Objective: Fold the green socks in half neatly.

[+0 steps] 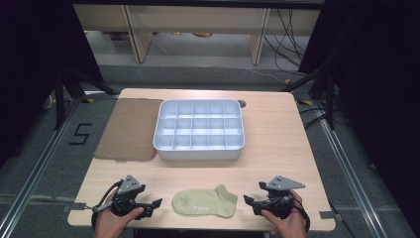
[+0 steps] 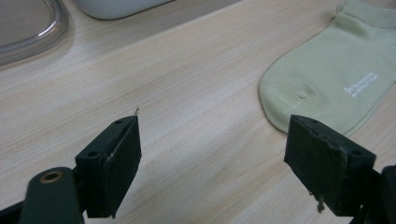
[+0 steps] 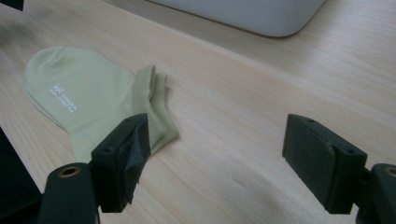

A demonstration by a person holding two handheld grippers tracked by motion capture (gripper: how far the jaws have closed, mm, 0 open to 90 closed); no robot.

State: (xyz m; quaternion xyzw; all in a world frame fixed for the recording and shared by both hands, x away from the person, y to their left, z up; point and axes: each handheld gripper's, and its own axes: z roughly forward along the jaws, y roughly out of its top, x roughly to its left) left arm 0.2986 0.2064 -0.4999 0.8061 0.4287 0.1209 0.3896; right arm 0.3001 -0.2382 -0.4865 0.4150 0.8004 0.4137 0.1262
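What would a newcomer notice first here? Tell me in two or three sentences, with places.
The pale green sock lies flat at the near edge of the table, midway between the left gripper and the right gripper, both open and holding nothing. Behind it, mid-table, sits a white tray of empty compartments. A brownish lid lies flat to the tray's left.

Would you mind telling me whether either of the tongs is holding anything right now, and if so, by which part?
Nothing is held. The left tongs and right tongs are both open, with the sock lying flat on the table between them.
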